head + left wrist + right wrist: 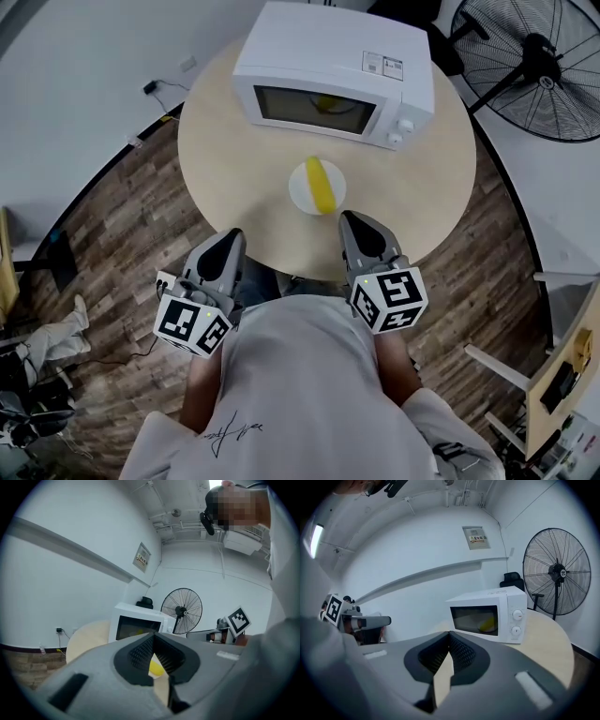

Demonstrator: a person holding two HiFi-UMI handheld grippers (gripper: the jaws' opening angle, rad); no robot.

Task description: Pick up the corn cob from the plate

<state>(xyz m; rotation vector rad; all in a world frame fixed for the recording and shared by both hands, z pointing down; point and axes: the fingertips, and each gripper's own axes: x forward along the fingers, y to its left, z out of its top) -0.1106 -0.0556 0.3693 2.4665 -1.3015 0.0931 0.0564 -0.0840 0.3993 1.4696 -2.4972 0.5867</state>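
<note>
At the left, a wooden floor (112, 225) is showing beside a round pale table (225, 141). The left gripper (231, 236) is hovering at the table's near edge, left of the plate; in the left gripper view its jaws are meeting at the tips, so this left gripper (152, 637) is closed and gripping nothing. Toward the middle of the table, a small white plate (301, 193) is sitting just near of the microwave (328, 66), and the yellow corn cob (322, 186) is lying on it, running near to far and overhanging the plate's near rim. In the left gripper view the cob (156, 668) is appearing beyond the closed jaws, well apart from them. The right gripper (347, 218) is pointing at the plate from the near right, its tip just beside the plate but apart from the cob; its jaws are also pressing together with nothing between them (450, 633). Something yellow (488, 623) is showing behind the microwave's window. At the far right, 1 large standing fan (539, 66) is standing on the floor.
</note>
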